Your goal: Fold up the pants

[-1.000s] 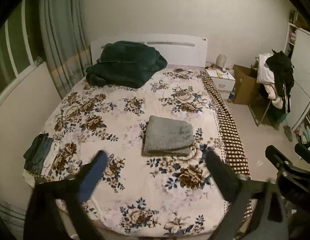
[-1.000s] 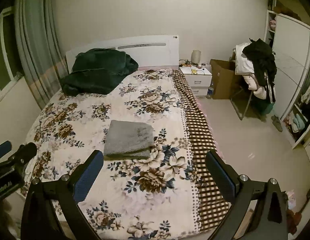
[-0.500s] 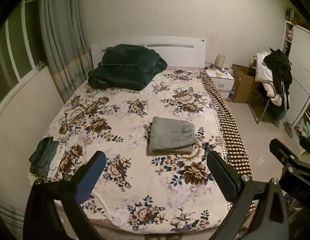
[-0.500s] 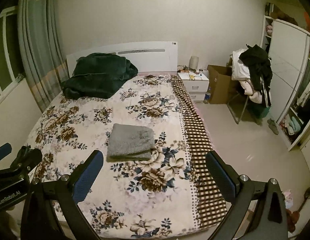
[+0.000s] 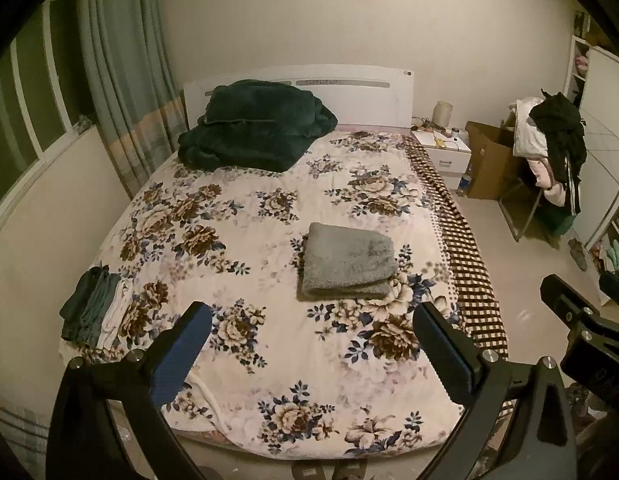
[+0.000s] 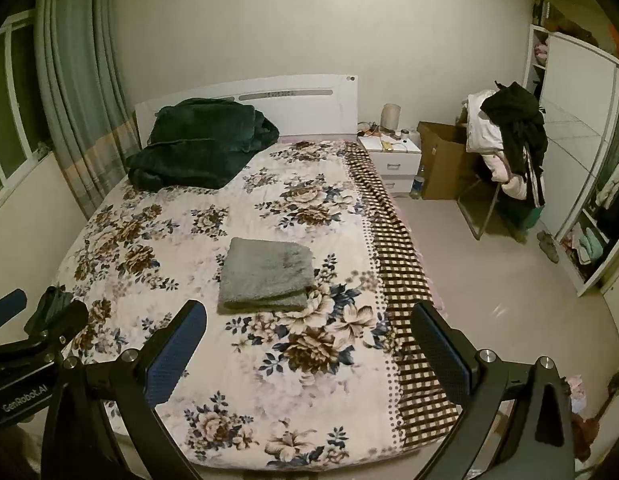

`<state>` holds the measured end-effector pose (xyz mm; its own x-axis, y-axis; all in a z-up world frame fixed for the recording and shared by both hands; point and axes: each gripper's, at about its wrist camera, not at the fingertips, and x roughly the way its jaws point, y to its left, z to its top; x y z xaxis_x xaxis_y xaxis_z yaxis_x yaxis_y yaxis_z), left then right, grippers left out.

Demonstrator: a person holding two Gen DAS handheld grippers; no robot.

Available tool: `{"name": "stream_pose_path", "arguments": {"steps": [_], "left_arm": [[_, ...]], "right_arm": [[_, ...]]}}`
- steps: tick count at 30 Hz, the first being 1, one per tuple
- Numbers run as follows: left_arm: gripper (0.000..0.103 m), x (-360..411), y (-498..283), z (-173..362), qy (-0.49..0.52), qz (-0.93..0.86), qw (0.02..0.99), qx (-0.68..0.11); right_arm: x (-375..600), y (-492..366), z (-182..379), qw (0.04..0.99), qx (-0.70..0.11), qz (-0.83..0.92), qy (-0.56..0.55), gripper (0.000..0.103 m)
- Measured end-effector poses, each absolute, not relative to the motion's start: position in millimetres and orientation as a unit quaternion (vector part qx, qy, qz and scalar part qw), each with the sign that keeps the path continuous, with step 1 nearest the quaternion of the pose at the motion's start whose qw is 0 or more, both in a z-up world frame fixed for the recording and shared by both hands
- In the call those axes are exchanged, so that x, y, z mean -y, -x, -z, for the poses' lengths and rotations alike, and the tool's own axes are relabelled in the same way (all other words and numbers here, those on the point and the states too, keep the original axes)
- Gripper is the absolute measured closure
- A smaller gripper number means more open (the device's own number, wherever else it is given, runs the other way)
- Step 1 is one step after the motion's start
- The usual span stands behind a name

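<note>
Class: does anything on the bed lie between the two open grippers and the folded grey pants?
Nothing visible does. Only bare floral bedspread separates the left gripper and right gripper from the grey pants.

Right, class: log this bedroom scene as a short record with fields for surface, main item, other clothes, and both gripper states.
surface: floral-patterned bed cover
main item: folded grey fleecy pants, lying flat near the bed's middle
other clothes: small dark and white stack at the bed's left edge; dark green plush blanket by the headboard
left hand-held gripper: open, empty, above the bed's foot
right hand-held gripper: open, empty
</note>
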<state>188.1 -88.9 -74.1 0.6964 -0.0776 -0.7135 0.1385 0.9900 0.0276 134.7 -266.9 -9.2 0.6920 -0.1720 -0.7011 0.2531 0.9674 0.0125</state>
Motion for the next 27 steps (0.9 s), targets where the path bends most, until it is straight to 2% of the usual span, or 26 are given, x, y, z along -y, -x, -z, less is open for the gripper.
{"name": "stream_pose_path", "arguments": {"steps": [27], "left_arm": [[0.0, 86.9, -188.4, 81.9, -0.042, 0.059, 0.919, -0.387]], "right_arm": [[261.7, -139.1, 28.5, 0.915, -0.386, 0.109, -0.046, 0.0]]}}
